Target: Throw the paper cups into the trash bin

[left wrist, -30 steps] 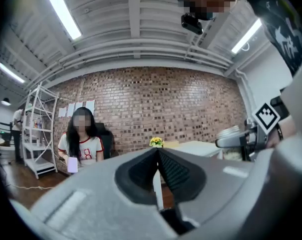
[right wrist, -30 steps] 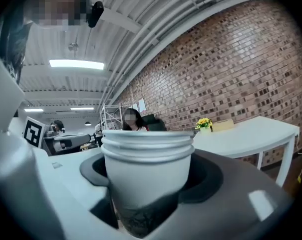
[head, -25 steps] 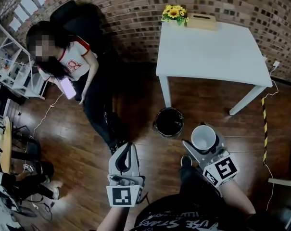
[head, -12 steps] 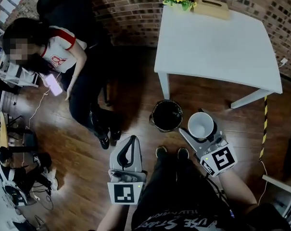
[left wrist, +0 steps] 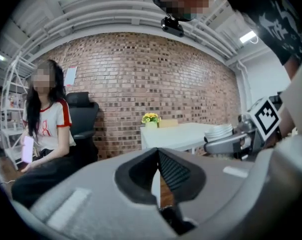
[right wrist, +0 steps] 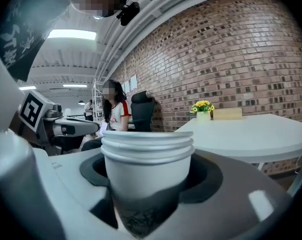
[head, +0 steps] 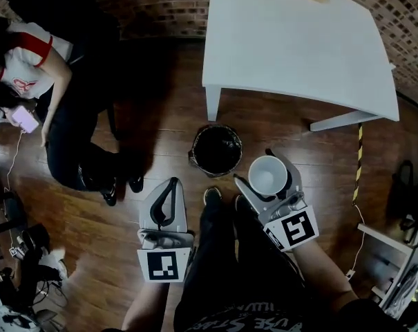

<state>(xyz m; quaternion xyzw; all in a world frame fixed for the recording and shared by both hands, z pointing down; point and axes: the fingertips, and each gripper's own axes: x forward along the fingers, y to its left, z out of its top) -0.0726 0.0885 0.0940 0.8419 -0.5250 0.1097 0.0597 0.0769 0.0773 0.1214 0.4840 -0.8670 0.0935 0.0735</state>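
Trash bin (head: 217, 152), perhaps lined, on floor (head: 146, 133)

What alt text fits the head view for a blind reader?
Seen from above, the right claw holds white paper cups near a black bin on a wood floor; the left claw is shut and empty.

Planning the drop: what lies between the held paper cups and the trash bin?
Head view: only bare floor separates the paper cups from the trash bin.

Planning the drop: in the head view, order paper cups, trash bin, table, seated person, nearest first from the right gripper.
1. paper cups, in the right gripper
2. trash bin, front-left
3. table, ahead
4. seated person, far left
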